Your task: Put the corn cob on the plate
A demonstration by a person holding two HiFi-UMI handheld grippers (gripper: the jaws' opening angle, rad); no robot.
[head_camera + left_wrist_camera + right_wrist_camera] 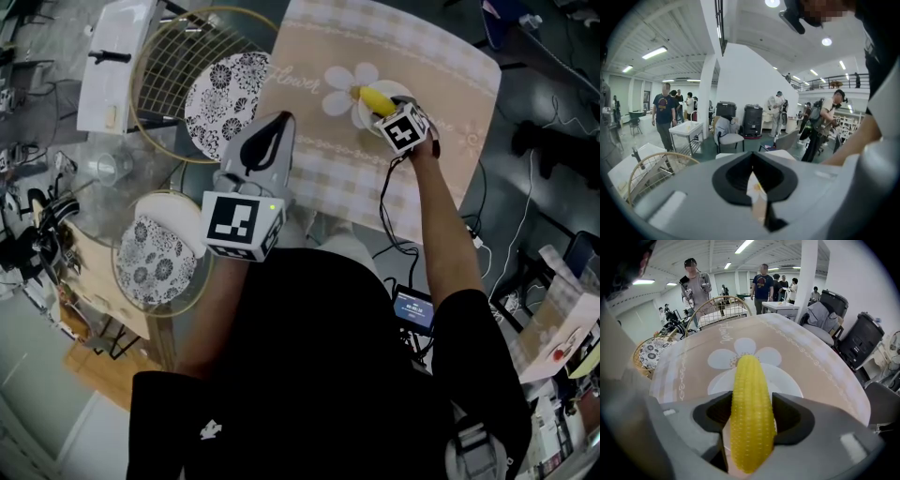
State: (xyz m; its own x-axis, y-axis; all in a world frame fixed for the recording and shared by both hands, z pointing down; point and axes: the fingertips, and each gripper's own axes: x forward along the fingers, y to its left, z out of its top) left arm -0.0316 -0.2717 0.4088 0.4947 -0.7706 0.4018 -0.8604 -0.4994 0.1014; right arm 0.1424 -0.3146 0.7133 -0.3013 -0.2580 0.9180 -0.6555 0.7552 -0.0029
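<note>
While you hold both tools over the table, the widest thing under you is the beige checked cloth (422, 178), matte, with white scalloped bands and a large printed daisy just beside the white plate (364, 114). Well to the left of the plate in the head view stands a round wire basket (164, 66) with a cane rim, and a black-and-white floral disc (225, 94) lies inside it.

Your left gripper (277, 127), smooth grey plastic with black pads, hangs between that basket and the plate. Its jaws are drawn together to a thin slit and hold nothing.

Your right gripper (751, 414) points steeply down over the plate. Its jaws are spread wide, and the black pads press on both flanks of the corn cob (751, 427).

The plate is round, glossy and plain. The cob is a bright yellow tapered cylinder, knobbly with even rows of kernels. Its narrow end juts past the jaws over the middle of the plate. Whether the cob touches the plate cannot be told.
</note>
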